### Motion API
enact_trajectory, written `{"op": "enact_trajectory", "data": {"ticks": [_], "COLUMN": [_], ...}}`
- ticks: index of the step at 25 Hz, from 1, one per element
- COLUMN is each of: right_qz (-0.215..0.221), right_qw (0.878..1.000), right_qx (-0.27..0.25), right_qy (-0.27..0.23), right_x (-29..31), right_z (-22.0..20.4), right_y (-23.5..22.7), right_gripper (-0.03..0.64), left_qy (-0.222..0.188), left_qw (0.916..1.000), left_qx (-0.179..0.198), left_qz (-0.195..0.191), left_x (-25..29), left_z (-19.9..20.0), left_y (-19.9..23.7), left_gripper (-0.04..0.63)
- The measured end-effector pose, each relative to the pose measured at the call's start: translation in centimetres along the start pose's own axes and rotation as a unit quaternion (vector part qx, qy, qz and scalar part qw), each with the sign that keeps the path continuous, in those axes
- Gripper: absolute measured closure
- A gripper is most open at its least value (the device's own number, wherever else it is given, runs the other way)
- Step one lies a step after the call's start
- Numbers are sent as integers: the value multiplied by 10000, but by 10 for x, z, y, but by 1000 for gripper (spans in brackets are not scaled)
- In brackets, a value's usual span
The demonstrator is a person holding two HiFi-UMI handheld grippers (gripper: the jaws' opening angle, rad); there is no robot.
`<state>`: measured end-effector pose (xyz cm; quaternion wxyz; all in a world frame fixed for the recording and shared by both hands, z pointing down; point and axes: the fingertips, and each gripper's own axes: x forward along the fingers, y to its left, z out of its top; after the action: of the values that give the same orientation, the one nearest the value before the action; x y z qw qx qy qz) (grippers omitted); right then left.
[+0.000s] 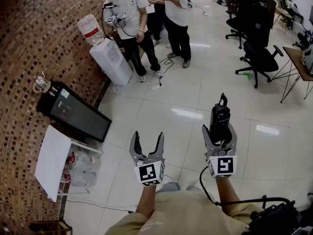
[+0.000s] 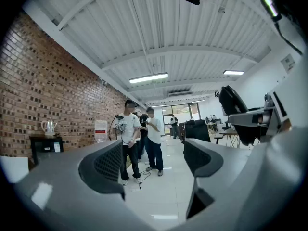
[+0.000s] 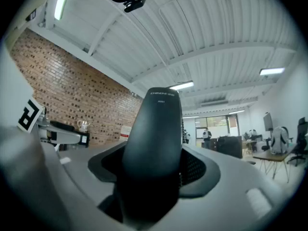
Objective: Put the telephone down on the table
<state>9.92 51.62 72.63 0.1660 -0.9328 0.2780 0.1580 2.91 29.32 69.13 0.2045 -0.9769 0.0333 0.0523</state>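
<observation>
The black telephone [image 1: 220, 119] stands upright between the jaws of my right gripper [image 1: 219, 133], which is shut on it and held above the tiled floor. In the right gripper view the telephone [image 3: 156, 148] fills the middle, rising out of the grey jaws. My left gripper [image 1: 147, 143] hangs to the left of it, open, with nothing between its fingers. From the left gripper view the telephone [image 2: 237, 114] and the right gripper show at the right edge. Only floor and standing people lie between the left gripper's [image 2: 151, 165] jaws.
A black cabinet [image 1: 73, 112] with a glass kettle [image 1: 41, 84] stands along the brick wall at left, a white table [image 1: 53, 161] below it. A water dispenser [image 1: 110, 58] and two standing people [image 1: 146, 18] are farther off. Office chairs [image 1: 257, 53] and a desk [image 1: 299, 62] stand at right.
</observation>
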Motion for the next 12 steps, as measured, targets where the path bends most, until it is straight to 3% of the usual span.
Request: {"op": "enact_trajectory", "data": {"ticks": [3, 6, 9, 12], "right_qz": [436, 989, 1484, 1798], "right_qw": [9986, 9942, 9880, 9820], "right_qx": [295, 402, 409, 564], "right_qy": [3, 94, 109, 106], "right_x": [33, 88, 140, 145], "right_z": [-11, -39, -53, -52], "right_y": [34, 81, 121, 146], "right_gripper": [303, 302, 303, 302], "left_qy": [115, 113, 5, -20], "left_qw": [9995, 9969, 9926, 9890], "left_qx": [-246, -344, -188, 15], "left_qz": [170, 704, 1203, 1481], "left_x": [-5, 8, 21, 0], "left_z": [-10, -34, -42, -35], "left_y": [37, 102, 154, 164], "left_gripper": [222, 224, 239, 245]}}
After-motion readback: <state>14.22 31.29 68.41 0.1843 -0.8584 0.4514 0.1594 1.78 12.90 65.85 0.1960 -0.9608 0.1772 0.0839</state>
